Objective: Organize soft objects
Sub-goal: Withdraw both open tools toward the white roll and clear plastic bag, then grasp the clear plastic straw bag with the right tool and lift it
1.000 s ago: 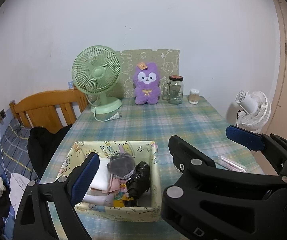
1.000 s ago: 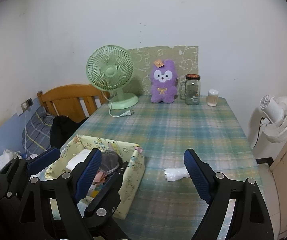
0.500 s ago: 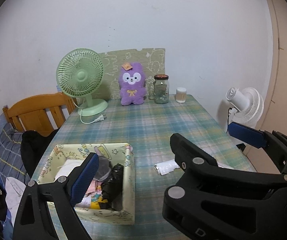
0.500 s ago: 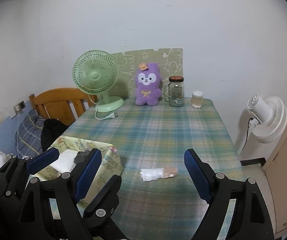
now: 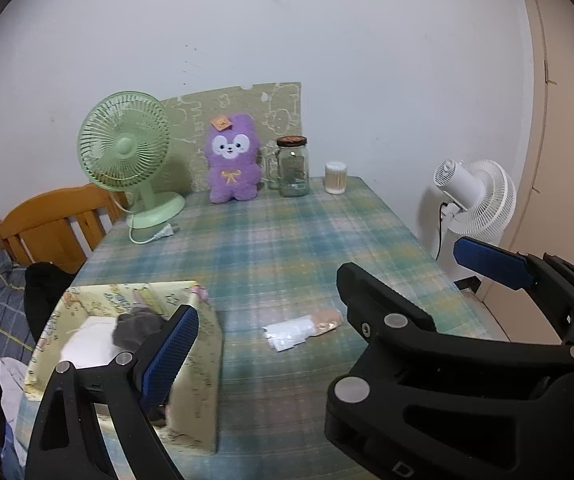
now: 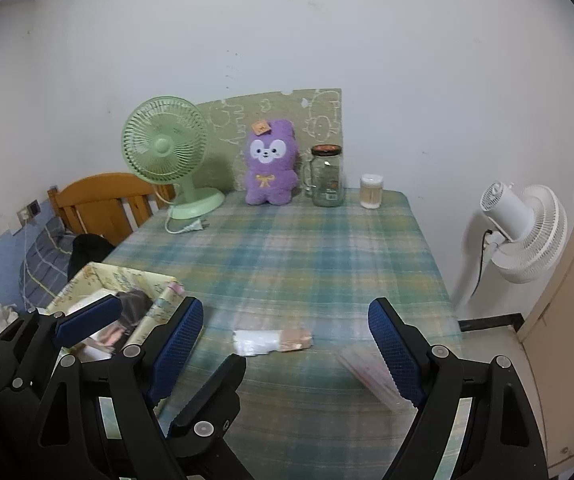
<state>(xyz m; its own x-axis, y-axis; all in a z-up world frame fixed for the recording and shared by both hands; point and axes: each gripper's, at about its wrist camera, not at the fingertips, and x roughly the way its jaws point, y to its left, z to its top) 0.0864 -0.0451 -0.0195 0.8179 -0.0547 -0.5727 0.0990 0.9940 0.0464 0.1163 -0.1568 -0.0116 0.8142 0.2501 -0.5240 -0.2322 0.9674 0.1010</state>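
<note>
Both of my tongs hover above the near end of the bench [image 6: 307, 248], which wears a blue-green plaid cloth, and both are released with nothing between their blue pads. My right tongs [image 6: 287, 336] are spread wide, and in the gap between their fingers, down on the cloth, lies a small rolled soft bundle [image 6: 273, 341], white at one end and tan at the other, apart from either pad. Just under my right finger lies a flat pinkish packet [image 6: 367, 372], blurred, so I cannot tell what it is. My left tongs [image 5: 327, 312] are also spread, with the left pad over the yellow patterned box [image 5: 199, 364] and the right pad out past the bench's right edge. The same bundle [image 5: 303, 328] lies on the cloth to the right of that box, near it but not touching. The box sits at the near left corner of the bench and holds folded soft things: something white [image 5: 87, 344], and a grey piece [image 5: 135, 324] lying on top; the rest is hidden behind my finger. At the far end, against the wall, stand a green desk fan [image 6: 167, 156] with its plug loose on the cloth, a purple plush toy [image 6: 269, 164], a glass jar [image 6: 327, 176] with a dark lid, and a small tub of cotton swabs [image 6: 371, 191]. A white fan [image 6: 523, 232] stands off the bench to the right, and a wooden headboard [image 6: 103, 204] shows on the left.
</note>
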